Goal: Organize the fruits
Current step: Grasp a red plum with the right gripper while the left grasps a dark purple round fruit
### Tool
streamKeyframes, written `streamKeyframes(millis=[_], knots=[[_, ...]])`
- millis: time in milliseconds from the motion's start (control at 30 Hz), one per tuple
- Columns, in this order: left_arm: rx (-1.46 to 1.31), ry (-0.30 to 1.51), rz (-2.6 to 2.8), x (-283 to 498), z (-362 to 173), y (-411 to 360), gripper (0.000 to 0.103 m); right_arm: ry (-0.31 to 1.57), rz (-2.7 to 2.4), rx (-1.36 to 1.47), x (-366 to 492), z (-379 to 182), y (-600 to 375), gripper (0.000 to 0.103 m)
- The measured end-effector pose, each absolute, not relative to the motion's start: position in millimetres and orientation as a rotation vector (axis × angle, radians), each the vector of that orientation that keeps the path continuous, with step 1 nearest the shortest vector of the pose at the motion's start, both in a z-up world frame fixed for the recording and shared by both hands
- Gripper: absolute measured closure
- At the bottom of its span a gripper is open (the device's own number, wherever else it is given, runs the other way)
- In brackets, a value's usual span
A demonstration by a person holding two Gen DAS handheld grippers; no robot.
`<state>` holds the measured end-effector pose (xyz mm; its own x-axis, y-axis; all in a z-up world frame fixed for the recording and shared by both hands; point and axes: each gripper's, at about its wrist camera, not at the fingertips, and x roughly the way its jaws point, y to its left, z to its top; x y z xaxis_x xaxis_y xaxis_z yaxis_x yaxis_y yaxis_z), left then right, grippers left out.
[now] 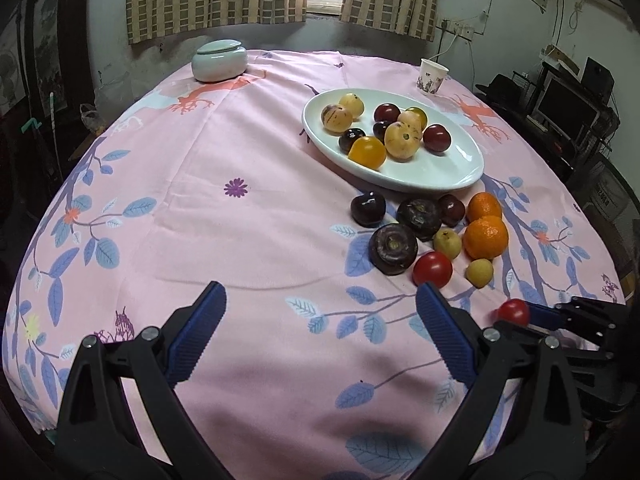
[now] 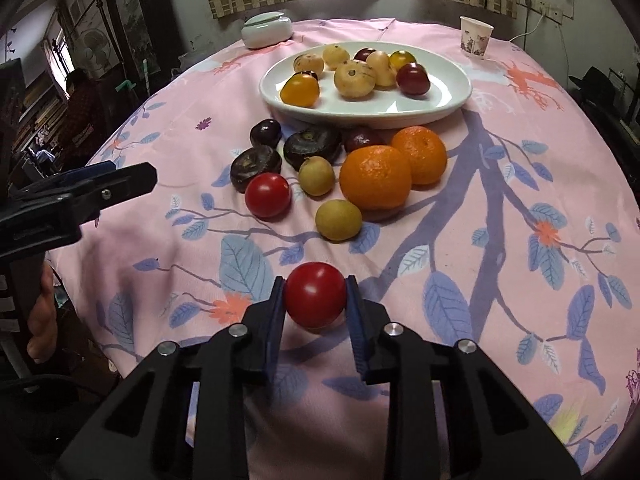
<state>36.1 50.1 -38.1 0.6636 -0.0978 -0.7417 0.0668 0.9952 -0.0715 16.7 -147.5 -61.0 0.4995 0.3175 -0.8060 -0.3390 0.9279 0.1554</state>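
Observation:
A white oval plate [image 1: 440,176] [image 2: 440,92] holds several yellow, tan and dark red fruits. In front of it on the pink cloth lie two oranges [image 1: 485,237] [image 2: 376,176], a red tomato [image 1: 432,269] [image 2: 267,194], dark round fruits [image 1: 393,249] [image 2: 256,163] and small yellow-green fruits [image 2: 338,219]. My right gripper [image 2: 315,294] is shut on a second red tomato [image 2: 315,294] [image 1: 513,311], near the table's front edge. My left gripper [image 1: 320,304] is open and empty, left of the fruit pile; it also shows in the right wrist view [image 2: 120,180].
A pale lidded ceramic jar [image 1: 219,60] [image 2: 267,30] stands at the back left of the table. A paper cup [image 1: 433,76] [image 2: 475,37] stands at the back right. Curtains and a window are behind; shelves and furniture surround the table.

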Motion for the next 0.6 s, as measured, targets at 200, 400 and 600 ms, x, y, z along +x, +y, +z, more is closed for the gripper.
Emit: streamKeyframes(millis=[200,400,600], knots=[[0.18,0.914,-0.028,64.7,-72.6,21.0,0.006,0.975,0.32,0.036,13.9,-57.8,-179.5,0.073],[0.118,0.983,-0.113,91.0,-86.9,7.1,0.007,0.993,0.341,0.083,12.3,-61.0,-188.8,0.073],[0.014,0.979,-0.199,110.0,-84.5,-1.0,0.026,1.019,0.353,0.12,15.9,-68.1,-191.8,0.073]])
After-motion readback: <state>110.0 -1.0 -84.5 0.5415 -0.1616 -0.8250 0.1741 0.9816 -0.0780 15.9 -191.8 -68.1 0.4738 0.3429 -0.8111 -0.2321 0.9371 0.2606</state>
